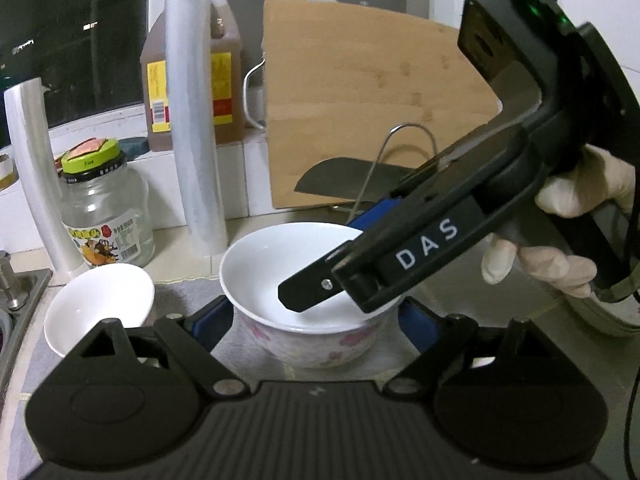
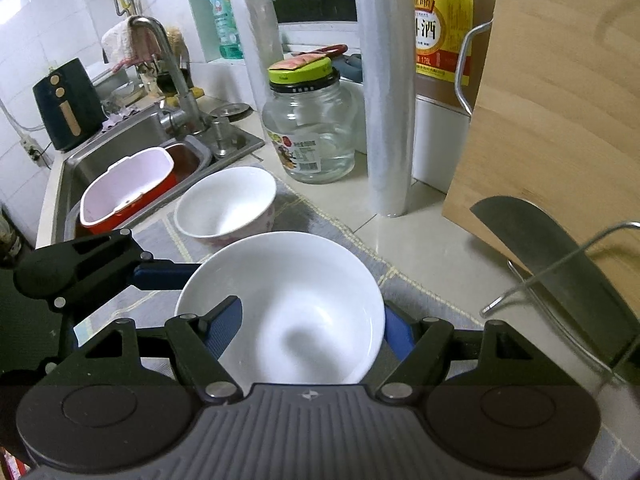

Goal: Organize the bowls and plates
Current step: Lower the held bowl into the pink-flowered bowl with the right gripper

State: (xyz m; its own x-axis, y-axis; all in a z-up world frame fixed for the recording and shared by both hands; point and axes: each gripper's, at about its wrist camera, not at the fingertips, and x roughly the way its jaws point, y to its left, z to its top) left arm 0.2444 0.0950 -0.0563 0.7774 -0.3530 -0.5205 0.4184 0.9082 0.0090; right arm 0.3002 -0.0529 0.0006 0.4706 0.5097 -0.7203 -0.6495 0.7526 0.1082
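Note:
A white bowl with pink flowers on its outside (image 1: 280, 268) is held by both grippers over the grey mat (image 1: 188, 296). My left gripper (image 1: 316, 320) is shut on it, a blue pad pressed on each side. My right gripper (image 1: 340, 256), held by a gloved hand (image 1: 560, 264), comes in from the right, one finger inside the bowl and one outside. In the right wrist view the same bowl (image 2: 304, 300) fills the middle, my right gripper (image 2: 310, 334) is shut on its wall, and a left finger (image 2: 160, 276) meets its left edge. A second white bowl (image 1: 100, 304) (image 2: 226, 204) stands on the mat.
A glass jar with a green lid (image 2: 310, 128), two upright film rolls (image 2: 384, 92) and a jug (image 1: 192, 88) line the back. A wooden board (image 2: 560, 120) leans at the right, with a cleaver (image 2: 560, 272) on a wire rack. The sink (image 2: 120, 148) holds a red and white container (image 2: 124, 188).

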